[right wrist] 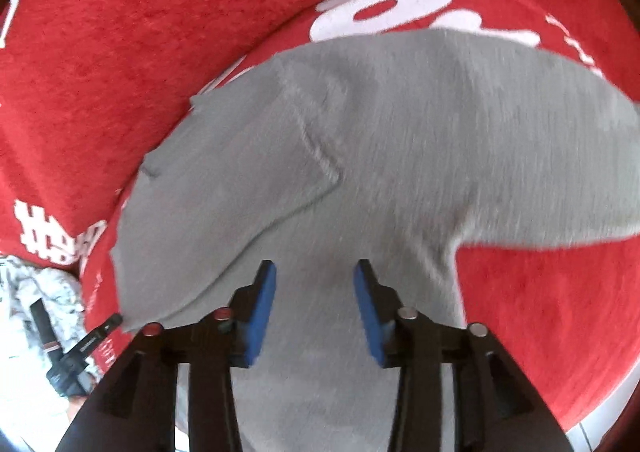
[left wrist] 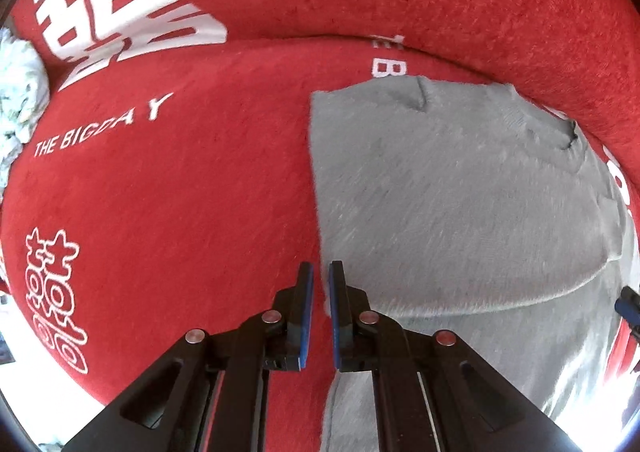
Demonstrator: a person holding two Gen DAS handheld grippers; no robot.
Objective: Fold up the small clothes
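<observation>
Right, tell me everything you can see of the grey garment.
The grey garment is a soft, knit-looking fabric lying mostly flat on the red cover with white print. One layer is folded over another, leaving a curved fold edge, and a part sticks out to the side. The left gripper sits at its straight edge with jaws nearly closed; the right gripper hovers above it, jaws apart.

The grey knit garment (left wrist: 460,204) fills the right half of the left wrist frame, lying flat with one layer folded over another. In the right wrist frame it spreads across the centre, a sleeve (right wrist: 540,156) reaching right.
</observation>
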